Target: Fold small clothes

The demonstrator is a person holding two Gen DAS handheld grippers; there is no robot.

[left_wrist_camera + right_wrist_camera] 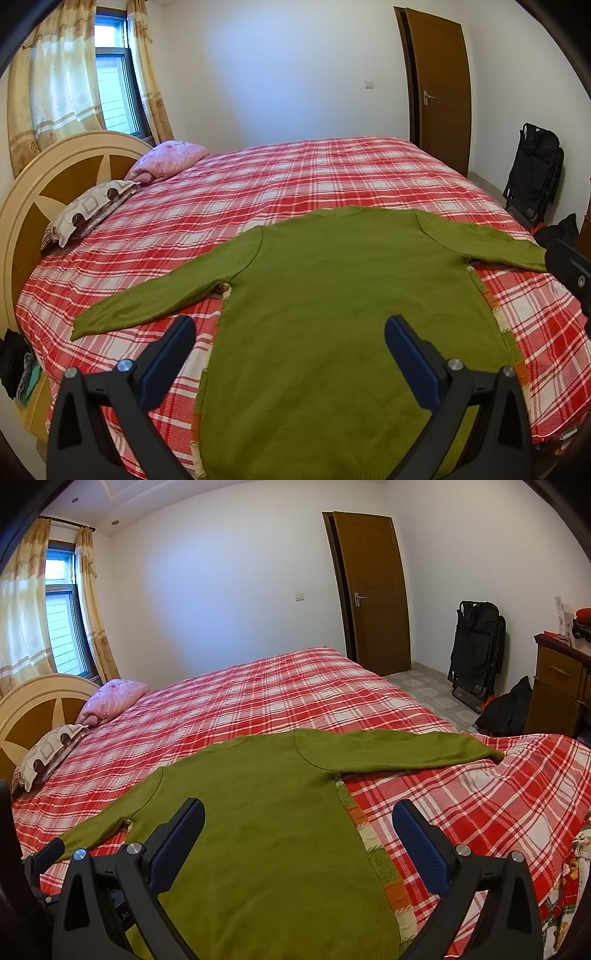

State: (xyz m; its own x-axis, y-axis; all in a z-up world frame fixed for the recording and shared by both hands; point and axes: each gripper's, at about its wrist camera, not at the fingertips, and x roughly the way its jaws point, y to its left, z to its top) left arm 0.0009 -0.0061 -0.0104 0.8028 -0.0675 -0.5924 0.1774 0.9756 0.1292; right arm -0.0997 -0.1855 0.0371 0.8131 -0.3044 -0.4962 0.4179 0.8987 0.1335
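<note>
Bed (332, 173) fills most of both views, covered in a red-and-white plaid sheet. Cream and brown headboard (44, 184) at its left end.

Green sweater (325, 295) lies flat on the near half of the bed, hem toward the near edge, neck away toward the far edge. Both sleeves spread outward: one sleeve reaches left toward the headboard end, cuff resting on the sheet; the other runs right toward the bed's right edge. A strip of multicoloured knit shows under the sweater's right side seam.

Brown door (373, 590) in the far wall, past the bed's far right corner. Black folded chair (476, 646) leans on the right wall. Window with pale curtains (55, 74) behind the headboard.

Pink pillow (168, 158) at the headboard end near the far edge; patterned pillow (85, 210) just beside it, nearer.

Left gripper (290, 328): released, jaws spread wide, nothing between them, hovering over the sweater's lower left part.

Right gripper (299, 814): released, jaws spread wide, empty, over the sweater's right side seam, tilted downward.
</note>
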